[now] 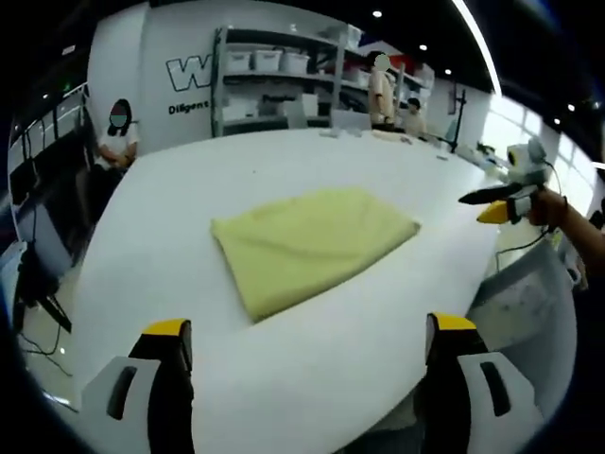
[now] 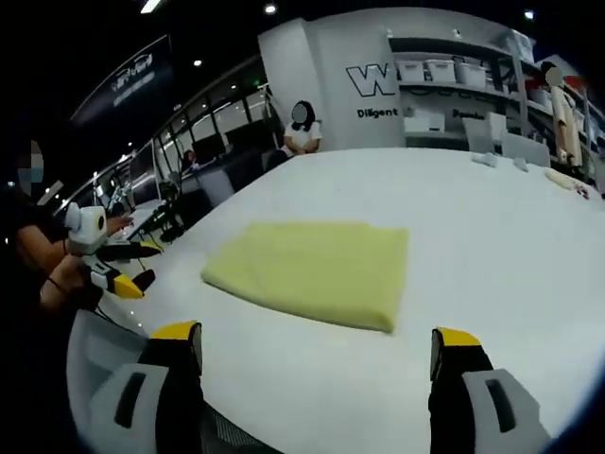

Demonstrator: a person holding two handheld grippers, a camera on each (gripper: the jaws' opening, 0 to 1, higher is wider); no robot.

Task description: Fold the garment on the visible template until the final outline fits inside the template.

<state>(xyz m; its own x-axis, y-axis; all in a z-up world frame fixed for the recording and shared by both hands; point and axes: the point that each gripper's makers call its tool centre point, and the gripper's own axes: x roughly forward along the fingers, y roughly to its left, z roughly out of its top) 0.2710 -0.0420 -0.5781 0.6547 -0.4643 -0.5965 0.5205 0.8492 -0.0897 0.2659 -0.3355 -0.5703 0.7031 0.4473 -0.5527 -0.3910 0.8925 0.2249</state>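
A pale yellow garment [image 1: 312, 241] lies folded into a rough rectangle in the middle of the white table [image 1: 189, 199]. In the left gripper view my left gripper [image 1: 310, 336] hovers over the near table edge, short of the cloth, open with nothing between its wide-spread jaws. My right gripper [image 1: 501, 200] comes in from the right, held by a hand beyond the table's edge. The right gripper view shows the same garment [image 2: 317, 265] ahead of my right gripper [image 2: 317, 342], which is open and empty. At the left of that view a person holds the left gripper [image 2: 118, 267] off the table [image 2: 492, 236].
Shelves with white bins [image 1: 274, 76] and a mannequin [image 1: 381, 90] stand behind the table. A person [image 1: 118, 137] sits at its far left corner. Small items [image 2: 496, 161] lie at the far end. A grey chair [image 1: 525, 293] stands by the right edge.
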